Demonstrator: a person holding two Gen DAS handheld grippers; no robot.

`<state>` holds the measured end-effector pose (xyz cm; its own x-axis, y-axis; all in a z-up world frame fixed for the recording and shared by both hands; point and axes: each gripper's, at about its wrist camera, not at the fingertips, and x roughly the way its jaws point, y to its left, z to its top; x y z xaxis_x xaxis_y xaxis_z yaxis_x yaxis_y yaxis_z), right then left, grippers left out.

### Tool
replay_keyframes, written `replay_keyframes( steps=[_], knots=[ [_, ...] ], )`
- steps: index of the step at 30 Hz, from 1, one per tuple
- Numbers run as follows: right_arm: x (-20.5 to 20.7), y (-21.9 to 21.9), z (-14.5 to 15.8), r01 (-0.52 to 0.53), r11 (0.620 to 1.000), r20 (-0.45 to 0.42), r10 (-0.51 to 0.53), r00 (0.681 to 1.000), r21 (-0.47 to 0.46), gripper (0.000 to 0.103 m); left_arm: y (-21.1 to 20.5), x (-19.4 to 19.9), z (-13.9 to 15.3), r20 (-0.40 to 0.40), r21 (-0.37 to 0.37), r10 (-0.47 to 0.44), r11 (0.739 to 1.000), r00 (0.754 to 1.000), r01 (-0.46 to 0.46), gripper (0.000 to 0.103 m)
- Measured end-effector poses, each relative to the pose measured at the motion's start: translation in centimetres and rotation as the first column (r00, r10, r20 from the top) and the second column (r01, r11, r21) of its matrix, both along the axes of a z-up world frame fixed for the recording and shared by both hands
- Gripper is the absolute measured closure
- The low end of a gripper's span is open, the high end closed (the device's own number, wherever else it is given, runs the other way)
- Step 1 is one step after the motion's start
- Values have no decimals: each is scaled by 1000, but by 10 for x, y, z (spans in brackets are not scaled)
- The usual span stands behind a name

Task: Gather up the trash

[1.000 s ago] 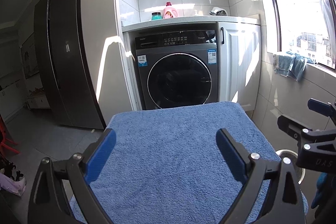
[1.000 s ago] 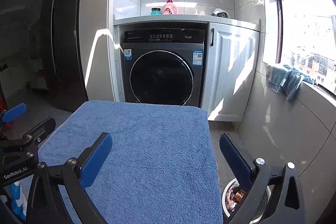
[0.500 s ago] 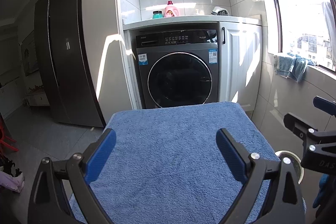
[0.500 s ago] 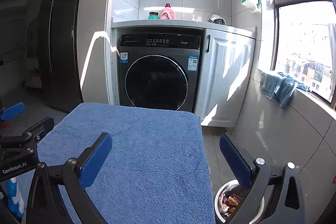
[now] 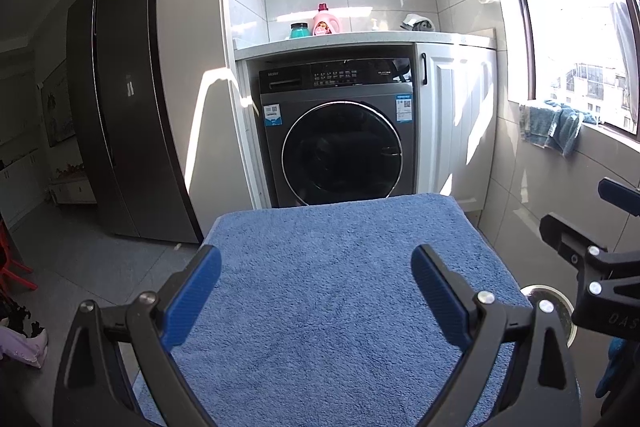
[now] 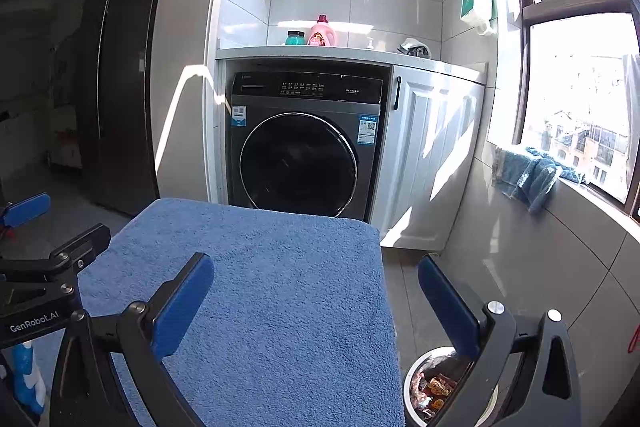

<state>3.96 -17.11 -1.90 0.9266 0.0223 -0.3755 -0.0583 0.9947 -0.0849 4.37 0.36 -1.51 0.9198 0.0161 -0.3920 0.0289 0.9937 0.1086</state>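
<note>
A blue towel covers a table (image 5: 332, 291), also seen in the right wrist view (image 6: 280, 299); no trash lies on it. A round metal bin (image 6: 434, 391) with snack wrappers inside stands on the floor at the table's right side; its rim shows in the left wrist view (image 5: 554, 307). My left gripper (image 5: 316, 279) is open and empty over the towel. My right gripper (image 6: 316, 287) is open and empty over the towel's right edge, its right finger above the bin. Each gripper shows at the edge of the other's view (image 5: 592, 267), (image 6: 48, 267).
A dark washing machine (image 5: 336, 143) stands behind the table under a counter with a pink bottle (image 5: 326, 21). White cabinet (image 6: 432, 155) to its right. Dark fridge (image 5: 120, 115) at left. Tiled wall and window sill with blue cloth (image 6: 528, 175) at right.
Both views have tilted up slightly and the right gripper has drifted a little right, showing more of the bin. Both grippers stay open and empty.
</note>
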Motion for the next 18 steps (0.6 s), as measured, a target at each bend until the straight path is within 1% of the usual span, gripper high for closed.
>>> replay_keyframes(
  steps=[11,18],
  knots=[
    [-1,-3,-2,1,1000,-2,-1,1000,5,0,-5,2,-2,-12,2,-9,1000,1000,9,7],
    [3,-8,-4,7,1000,-6,-7,1000,7,0,-4,5,-2,-17,-8,3,1000,1000,-3,7]
  ],
)
